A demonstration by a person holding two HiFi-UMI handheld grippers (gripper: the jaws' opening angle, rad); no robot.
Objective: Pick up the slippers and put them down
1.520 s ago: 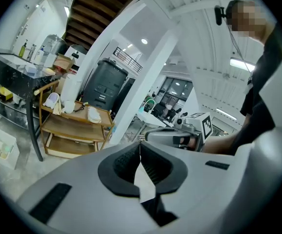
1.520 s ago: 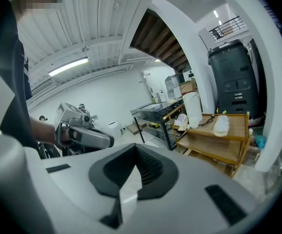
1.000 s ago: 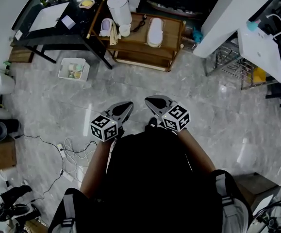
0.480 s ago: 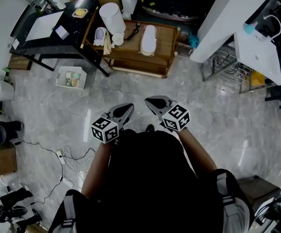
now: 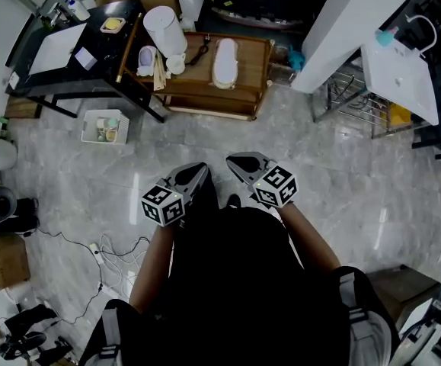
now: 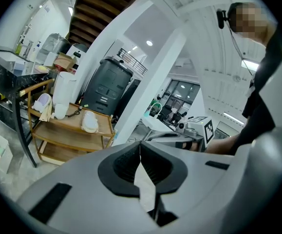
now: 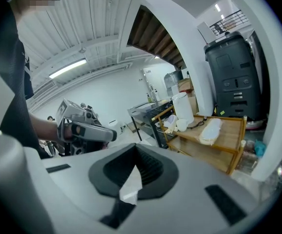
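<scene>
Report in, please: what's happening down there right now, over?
Left gripper jaws shut, empty; right gripper jaws shut, empty. White slipper lies on wooden rack, untouched. Bare floor between, nothing in the way.

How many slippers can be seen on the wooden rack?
1 for sure: a white slipper lies on top of the wooden rack. A pale purple thing at its left end may be another.

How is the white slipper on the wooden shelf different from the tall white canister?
The white slipper lies flat; the white canister stands upright. The slipper is long and low; the canister is round and tall. Both are white and rest on top of the wooden shelf.
</scene>
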